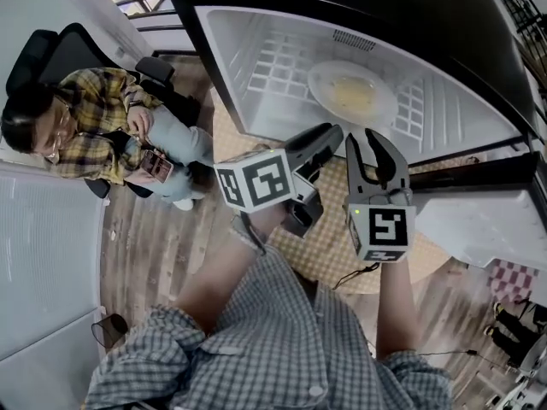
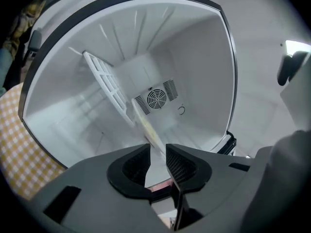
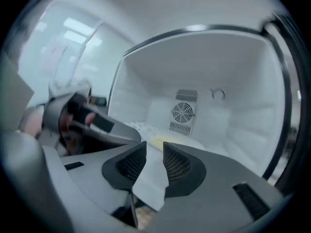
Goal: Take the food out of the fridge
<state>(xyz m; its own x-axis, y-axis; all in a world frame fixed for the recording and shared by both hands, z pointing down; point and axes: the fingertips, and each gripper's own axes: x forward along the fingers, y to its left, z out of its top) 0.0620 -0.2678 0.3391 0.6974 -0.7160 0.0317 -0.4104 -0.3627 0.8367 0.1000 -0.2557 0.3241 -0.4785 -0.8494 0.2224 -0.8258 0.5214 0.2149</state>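
Fridge (image 1: 224,51) with its door swung open, seen from above by a person who holds a gripper in each hand just in front of the opening. The inside is white, with a wire shelf (image 1: 275,65) across it and a round fan grille (image 2: 156,98) on the back wall. The food sits on a pale plate (image 1: 352,92) that rests on the wire shelf, deep inside the fridge; it looks like a flat, pale yellow portion. The left gripper (image 1: 332,133) points level at the opening, its jaws released with a narrow gap between the pads and nothing in that gap; in the left gripper view (image 2: 156,152) the plate (image 2: 146,125) shows edge-on beyond the jaws, well apart from them. The right gripper (image 1: 361,137) is just beside the left one, its jaws also released and parted, holding nothing; in the right gripper view (image 3: 154,152) the plate (image 3: 163,141) lies just above the jaw tips, further in and not touched. The fridge stands on a yellow checked cloth (image 1: 342,242). To the left, on a wooden floor (image 1: 141,254), another person in a plaid shirt (image 1: 98,114) sits in a dark chair (image 1: 38,54) and holds a phone (image 1: 155,164).
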